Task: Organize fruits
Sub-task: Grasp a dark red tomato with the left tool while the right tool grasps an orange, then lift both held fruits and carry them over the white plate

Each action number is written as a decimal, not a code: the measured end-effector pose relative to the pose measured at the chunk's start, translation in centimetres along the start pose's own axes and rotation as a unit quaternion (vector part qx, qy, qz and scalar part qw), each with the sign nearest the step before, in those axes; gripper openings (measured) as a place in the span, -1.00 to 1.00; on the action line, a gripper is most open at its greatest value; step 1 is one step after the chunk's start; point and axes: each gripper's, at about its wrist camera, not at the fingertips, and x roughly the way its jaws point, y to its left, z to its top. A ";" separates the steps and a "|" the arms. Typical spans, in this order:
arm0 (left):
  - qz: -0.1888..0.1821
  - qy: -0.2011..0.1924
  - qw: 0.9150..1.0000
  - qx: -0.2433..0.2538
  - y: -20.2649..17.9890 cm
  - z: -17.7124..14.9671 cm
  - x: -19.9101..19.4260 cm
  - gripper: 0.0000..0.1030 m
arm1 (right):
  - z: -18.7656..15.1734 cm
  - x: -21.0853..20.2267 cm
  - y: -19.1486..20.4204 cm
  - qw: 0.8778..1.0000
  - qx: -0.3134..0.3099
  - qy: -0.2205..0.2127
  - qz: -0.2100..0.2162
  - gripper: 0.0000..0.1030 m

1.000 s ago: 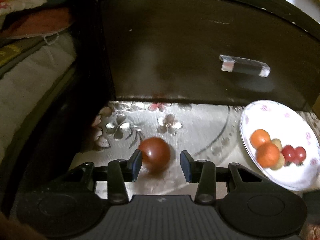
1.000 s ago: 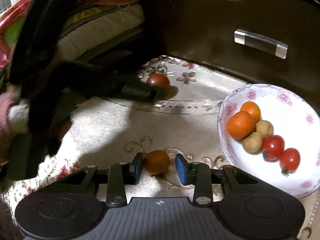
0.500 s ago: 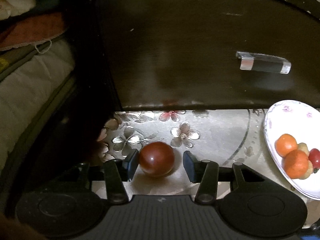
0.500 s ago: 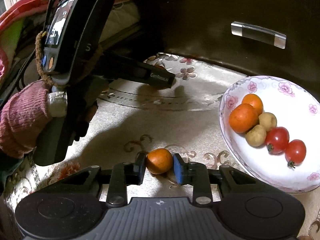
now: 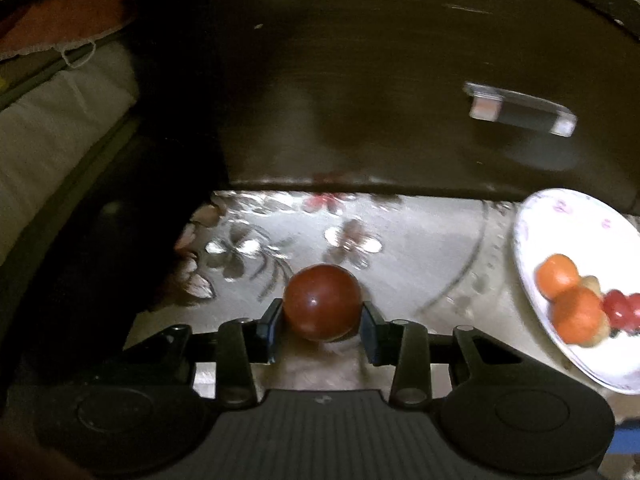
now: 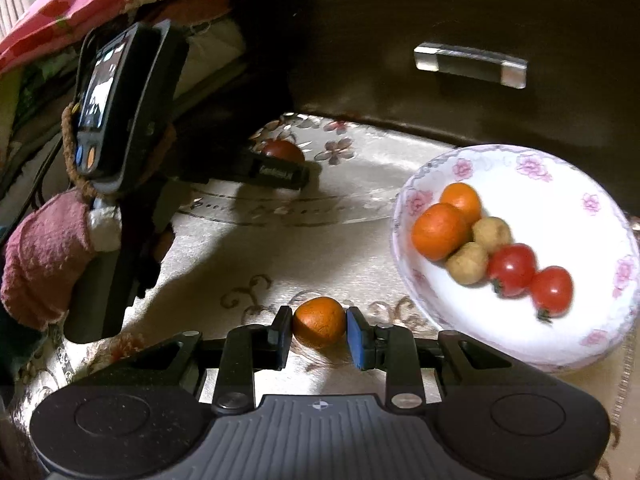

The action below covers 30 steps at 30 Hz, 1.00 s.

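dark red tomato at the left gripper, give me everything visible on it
The round, glossy dark red tomato looks smooth and whole, with a small highlight on its skin; no stem shows. It sits between the left gripper jaws, both pads against its sides, above the pale floral tablecloth. Whether it has lifted off the cloth cannot be told.

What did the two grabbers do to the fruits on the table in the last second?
Both closed in. The left gripper brought its jaws together onto the dark red tomato, which sat loosely between them before. The right gripper squeezed its jaws onto the small orange. The plate with its oranges, brown fruits and tomatoes stayed as it was.
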 end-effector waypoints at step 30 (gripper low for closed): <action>-0.095 0.080 0.988 0.091 -9.7 -11.3 -15.3 -0.14 | -8.9 -10.5 -0.7 0.991 0.059 0.037 -0.114 -0.52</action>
